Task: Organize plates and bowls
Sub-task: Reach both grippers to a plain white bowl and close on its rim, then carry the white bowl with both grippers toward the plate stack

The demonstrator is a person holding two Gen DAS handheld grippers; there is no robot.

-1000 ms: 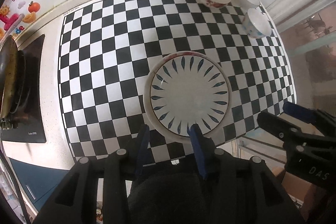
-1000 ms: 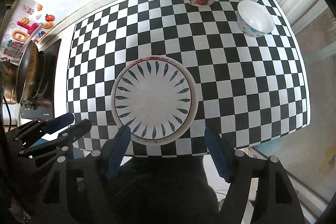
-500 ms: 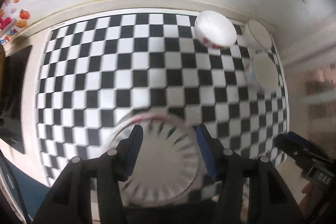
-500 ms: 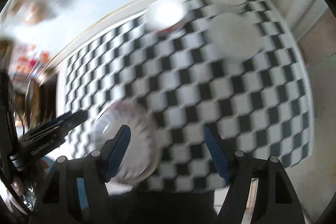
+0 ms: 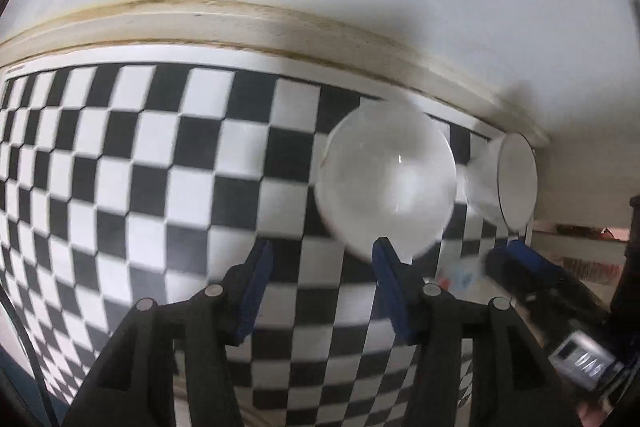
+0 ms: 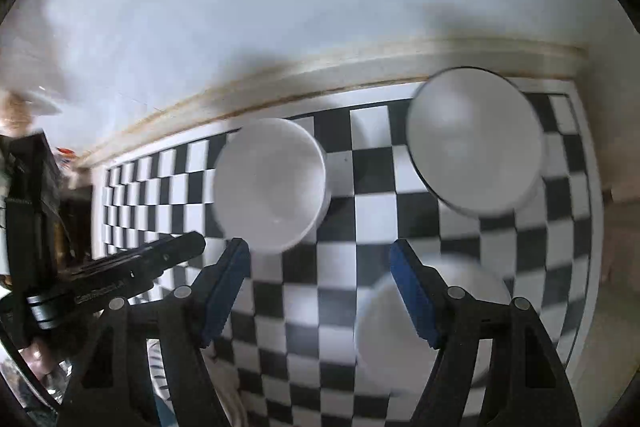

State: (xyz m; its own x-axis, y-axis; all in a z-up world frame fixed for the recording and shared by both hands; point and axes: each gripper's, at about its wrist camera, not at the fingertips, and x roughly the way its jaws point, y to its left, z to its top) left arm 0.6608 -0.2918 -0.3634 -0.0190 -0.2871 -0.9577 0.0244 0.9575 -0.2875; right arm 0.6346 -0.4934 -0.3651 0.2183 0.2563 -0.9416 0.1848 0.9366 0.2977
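at the back of the checkered tabletop [image 5: 120,155], near the wall: three bowls. left bowl [image 5: 386,179] dead ahead of left tongs [image 5: 320,267], right blade seemingly just at its near rim; blur hides any contact. left tongs nearer it than right tongs [image 6: 320,259], both spread wide, gripping nothing. black-rimmed bowl [image 6: 474,143] up and right of right tongs; third bowl [image 6: 432,331] just beneath its right blade. likely next: closing on a rim.
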